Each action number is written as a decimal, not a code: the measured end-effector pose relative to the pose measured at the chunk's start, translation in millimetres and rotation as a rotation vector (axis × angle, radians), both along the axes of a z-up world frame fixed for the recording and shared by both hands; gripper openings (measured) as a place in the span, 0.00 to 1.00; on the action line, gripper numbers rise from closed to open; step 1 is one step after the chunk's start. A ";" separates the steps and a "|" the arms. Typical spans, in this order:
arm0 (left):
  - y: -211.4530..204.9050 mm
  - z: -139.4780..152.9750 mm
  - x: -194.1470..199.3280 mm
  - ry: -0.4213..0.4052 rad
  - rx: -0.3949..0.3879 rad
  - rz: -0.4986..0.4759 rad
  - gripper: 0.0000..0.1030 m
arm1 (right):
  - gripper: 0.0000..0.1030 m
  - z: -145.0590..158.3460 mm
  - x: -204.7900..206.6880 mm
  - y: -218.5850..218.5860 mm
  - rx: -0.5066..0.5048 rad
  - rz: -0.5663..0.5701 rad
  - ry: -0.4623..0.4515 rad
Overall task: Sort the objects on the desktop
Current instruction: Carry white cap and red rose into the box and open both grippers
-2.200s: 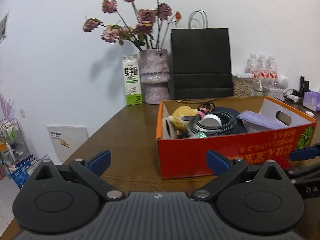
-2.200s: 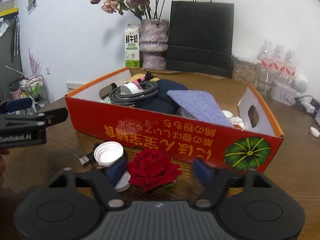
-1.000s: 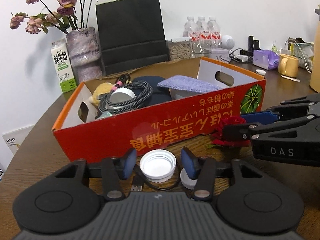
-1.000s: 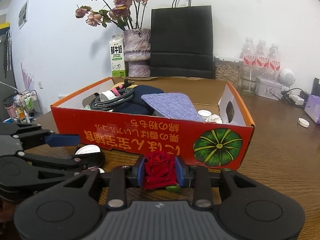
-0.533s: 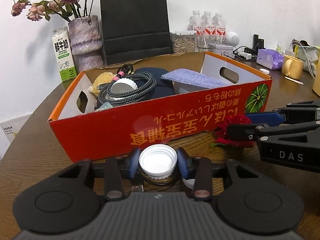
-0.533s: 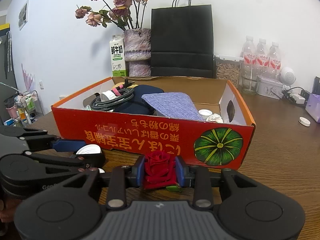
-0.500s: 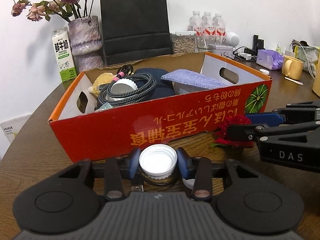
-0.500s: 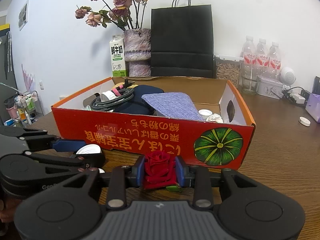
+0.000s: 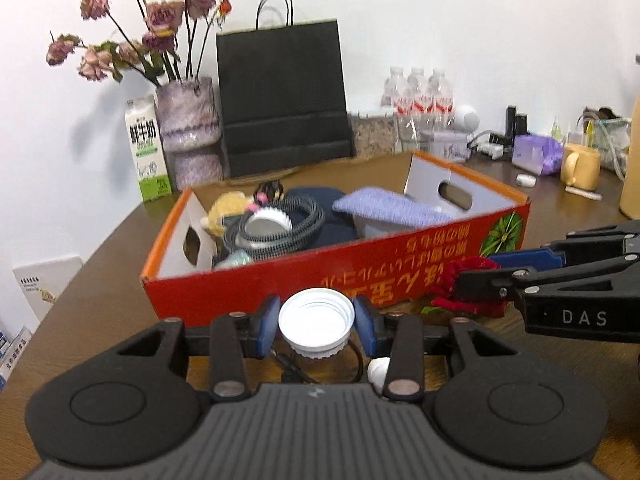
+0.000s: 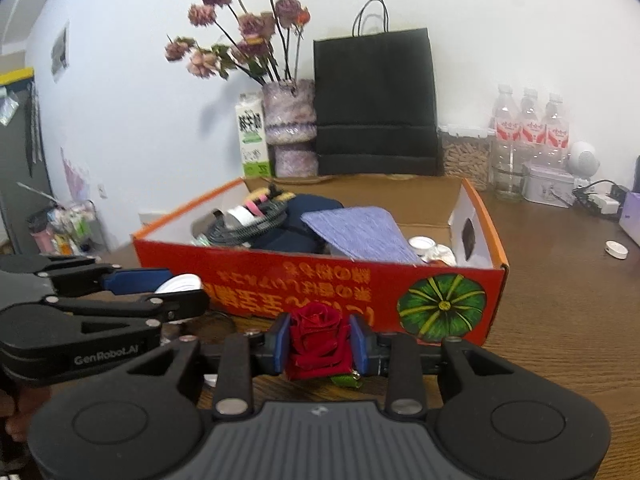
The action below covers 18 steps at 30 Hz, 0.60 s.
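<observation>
My left gripper (image 9: 316, 322) is shut on a white screw lid (image 9: 316, 316), open side up, just in front of the red cardboard box (image 9: 248, 296). My right gripper (image 10: 318, 340) is shut on a red rose head (image 10: 318, 334), a green leaf hanging beneath it, close to the box's (image 10: 280, 280) front wall. Each gripper shows in the other's view: the right gripper (image 9: 476, 272) with the rose (image 9: 442, 290) at the right, the left gripper (image 10: 184, 288) with the lid (image 10: 180, 281) at the left. The box holds a coiled cable (image 9: 280, 228), a purple cloth (image 9: 384, 208), a dark blue item and a yellow plush.
A USB cable (image 9: 296, 368) and a small white piece (image 9: 378, 370) lie on the wooden table under my left gripper. Behind the box stand a vase of dried flowers (image 9: 188, 128), a milk carton (image 9: 148, 148), a black paper bag (image 9: 284, 100) and water bottles (image 10: 528, 132). A yellow mug (image 9: 580, 168) is far right.
The left jaws closed onto the white lid, then raised it a little off the table. The right gripper kept its hold on the rose and barely moved.
</observation>
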State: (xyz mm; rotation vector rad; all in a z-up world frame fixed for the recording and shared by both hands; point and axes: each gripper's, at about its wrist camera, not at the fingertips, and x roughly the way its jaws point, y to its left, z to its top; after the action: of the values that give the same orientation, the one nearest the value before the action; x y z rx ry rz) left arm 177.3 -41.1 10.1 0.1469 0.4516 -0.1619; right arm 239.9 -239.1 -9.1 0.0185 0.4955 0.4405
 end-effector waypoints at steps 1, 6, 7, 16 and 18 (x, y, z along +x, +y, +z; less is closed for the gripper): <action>0.6 3.7 -1.3 -0.010 -0.005 -0.006 0.40 | 0.29 4.0 -2.0 -0.9 0.009 0.006 -0.008; 2.2 24.7 -0.2 -0.077 -0.026 -0.005 0.40 | 0.29 26.3 -3.6 -4.0 0.025 0.014 -0.077; 2.5 29.5 1.6 -0.095 -0.031 -0.001 0.40 | 0.29 31.7 -1.9 -5.0 0.025 0.010 -0.091; 5.9 59.2 39.8 -0.180 -0.067 0.050 0.40 | 0.29 74.0 36.0 -6.7 0.021 -0.060 -0.189; 8.2 63.4 53.2 -0.190 -0.075 0.076 0.40 | 0.29 76.9 49.9 -5.3 0.017 -0.085 -0.201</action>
State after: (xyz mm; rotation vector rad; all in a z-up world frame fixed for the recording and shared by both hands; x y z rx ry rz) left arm 230.5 -32.9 73.5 0.0705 0.2609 -0.0890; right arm 289.8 -244.4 67.8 0.0112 0.2922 0.3584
